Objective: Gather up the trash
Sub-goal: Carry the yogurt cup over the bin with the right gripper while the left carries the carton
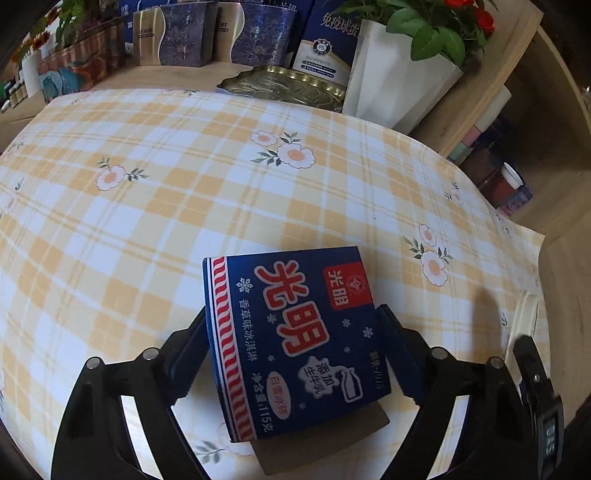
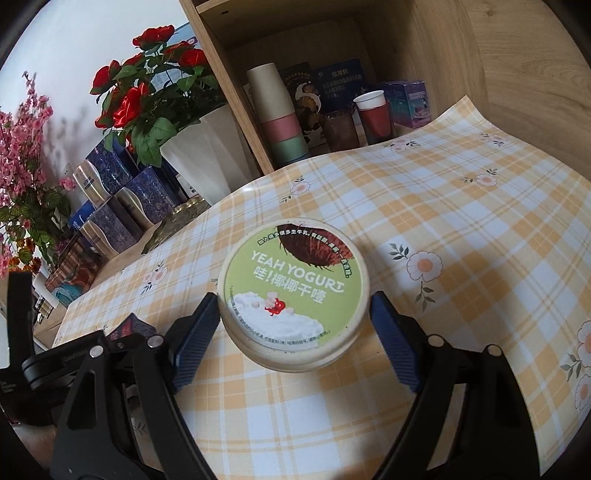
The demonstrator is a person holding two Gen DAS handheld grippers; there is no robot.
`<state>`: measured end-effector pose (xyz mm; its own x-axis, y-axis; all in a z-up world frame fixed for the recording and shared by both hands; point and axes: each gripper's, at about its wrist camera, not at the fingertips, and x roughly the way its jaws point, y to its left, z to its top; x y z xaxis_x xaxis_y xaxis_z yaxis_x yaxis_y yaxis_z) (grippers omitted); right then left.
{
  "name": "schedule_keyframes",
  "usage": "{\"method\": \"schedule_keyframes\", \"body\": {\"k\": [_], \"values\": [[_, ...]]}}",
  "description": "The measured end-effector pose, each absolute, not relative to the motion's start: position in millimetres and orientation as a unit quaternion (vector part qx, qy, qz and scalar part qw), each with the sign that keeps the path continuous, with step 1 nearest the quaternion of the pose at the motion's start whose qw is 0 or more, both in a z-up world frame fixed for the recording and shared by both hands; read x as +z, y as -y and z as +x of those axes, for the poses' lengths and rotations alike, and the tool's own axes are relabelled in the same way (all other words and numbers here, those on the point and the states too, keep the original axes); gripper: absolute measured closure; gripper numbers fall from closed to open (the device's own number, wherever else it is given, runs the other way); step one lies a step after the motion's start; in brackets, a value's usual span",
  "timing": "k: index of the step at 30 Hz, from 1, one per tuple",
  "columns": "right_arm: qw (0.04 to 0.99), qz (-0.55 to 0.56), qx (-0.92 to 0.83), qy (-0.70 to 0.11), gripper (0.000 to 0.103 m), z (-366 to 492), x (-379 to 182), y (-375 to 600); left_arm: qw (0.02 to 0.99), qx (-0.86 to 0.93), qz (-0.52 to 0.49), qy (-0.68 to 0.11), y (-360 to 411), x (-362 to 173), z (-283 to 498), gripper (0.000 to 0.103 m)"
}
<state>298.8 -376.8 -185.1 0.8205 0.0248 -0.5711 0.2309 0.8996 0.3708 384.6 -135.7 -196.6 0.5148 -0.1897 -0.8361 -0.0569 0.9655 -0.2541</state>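
A blue ice-cream carton [image 1: 295, 339] with red and white lettering sits between the fingers of my left gripper [image 1: 291, 343], which is shut on it just above the yellow checked tablecloth [image 1: 166, 206]. A brown flap sticks out under the carton. A round yogurt tub [image 2: 293, 295] with a green lid stands on the cloth. My right gripper [image 2: 293, 325] straddles it: the left pad [image 2: 195, 343] touches the tub's side, and the right pad [image 2: 395, 343] stands a small gap off. A corner of the carton [image 2: 129, 326] shows at the left of the right wrist view.
A gold tray [image 1: 288, 86], a white vase with red flowers [image 1: 391, 81] and blue boxes [image 1: 221, 33] line the table's back edge. A wooden shelf [image 2: 332, 110] holds stacked cups and boxes. Pink flowers [image 2: 22, 155] stand at the far left.
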Motion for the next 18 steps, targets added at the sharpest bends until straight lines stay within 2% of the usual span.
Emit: {"method": "schedule_keyframes", "body": {"k": [11, 18], "values": [[0.93, 0.183, -0.039, -0.315, 0.021, 305.4, -179.5, 364.4, 0.871, -0.099, -0.107, -0.469, 97.9, -161.3, 337.2, 0.021], [0.936, 0.174, 0.003, -0.305, 0.021, 270.6, -147.1, 350.0, 0.892, -0.135, -0.055, -0.428, 63.3, -121.3, 272.6, 0.021]]}}
